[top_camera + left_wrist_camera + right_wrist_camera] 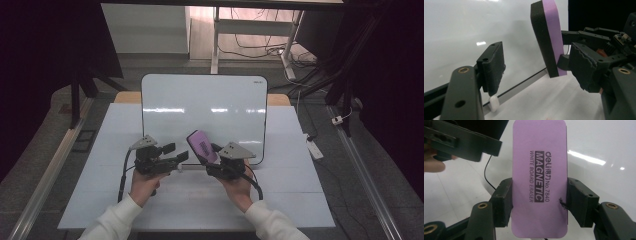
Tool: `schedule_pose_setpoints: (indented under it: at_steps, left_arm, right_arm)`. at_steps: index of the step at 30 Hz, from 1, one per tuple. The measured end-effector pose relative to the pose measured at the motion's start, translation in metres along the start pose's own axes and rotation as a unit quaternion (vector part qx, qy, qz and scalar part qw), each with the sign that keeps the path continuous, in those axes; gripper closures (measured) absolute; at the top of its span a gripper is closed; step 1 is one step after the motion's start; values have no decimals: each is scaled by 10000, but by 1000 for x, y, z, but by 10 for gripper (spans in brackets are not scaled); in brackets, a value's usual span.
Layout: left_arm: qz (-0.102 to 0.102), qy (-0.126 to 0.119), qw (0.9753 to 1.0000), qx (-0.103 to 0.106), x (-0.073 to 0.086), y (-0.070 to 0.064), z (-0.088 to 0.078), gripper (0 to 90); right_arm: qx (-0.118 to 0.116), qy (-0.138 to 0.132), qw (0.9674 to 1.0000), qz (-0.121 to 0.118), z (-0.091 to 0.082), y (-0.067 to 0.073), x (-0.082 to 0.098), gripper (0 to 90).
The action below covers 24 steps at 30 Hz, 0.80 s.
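eraser [539,182] upright in clamped right claw [212,154] (purple face up), left claw [172,152] open, level beside it

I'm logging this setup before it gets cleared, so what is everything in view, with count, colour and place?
Whiteboard eraser: one, purple top with a dark felt side, held up over the whiteboard's near edge, clamped between the right hand-held gripper's jaws.
Whiteboard: one, white with a dark frame, lying flat at the middle of the table.
Small cap-like piece: one, white, on the table against the whiteboard's frame; what it is I cannot tell.
Table: one, white top.
Cables: several, dark, on the floor beyond the table.
Power strip: one, white, on the floor right of the table.
Left hand-held gripper: one, black, open, holding nothing, beside the eraser.
Right hand-held gripper: one, black, shut on the eraser.
Sleeves: two, white, at the near edge.
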<state>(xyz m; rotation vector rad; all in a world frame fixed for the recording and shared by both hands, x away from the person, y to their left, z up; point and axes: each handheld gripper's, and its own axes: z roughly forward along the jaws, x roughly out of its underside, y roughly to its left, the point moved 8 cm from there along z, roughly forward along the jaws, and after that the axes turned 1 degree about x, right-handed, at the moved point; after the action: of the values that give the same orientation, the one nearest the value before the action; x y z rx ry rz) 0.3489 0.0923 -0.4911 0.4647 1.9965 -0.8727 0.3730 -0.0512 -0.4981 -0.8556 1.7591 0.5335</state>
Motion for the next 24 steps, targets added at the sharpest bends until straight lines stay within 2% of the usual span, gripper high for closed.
schedule_pose_setpoints:
  at_steps: [2,6,11,19,20,24]
  left_arm:
    - [-5,-18,10000,11,-1,-1,2,307]
    - [-152,-45,9998,139,-3,-1,7,331]
    - [-157,-24,9996,227,-5,-3,13,376]
    - [-154,41,9991,384,-6,-8,19,526]
    - [-149,42,9992,378,-6,-8,19,563]
    - [-151,75,9993,331,-6,-9,19,599]
  right_arm:
    - [-8,-26,10000,7,0,1,0,408]
    - [-43,-100,9999,55,1,3,-1,407]
    - [-94,-154,9998,53,2,7,-1,408]
    - [-177,-238,9996,-16,4,14,-1,408]
    - [-181,-226,9996,-34,5,15,-1,407]
    - [-188,-173,9997,-20,6,14,2,405]
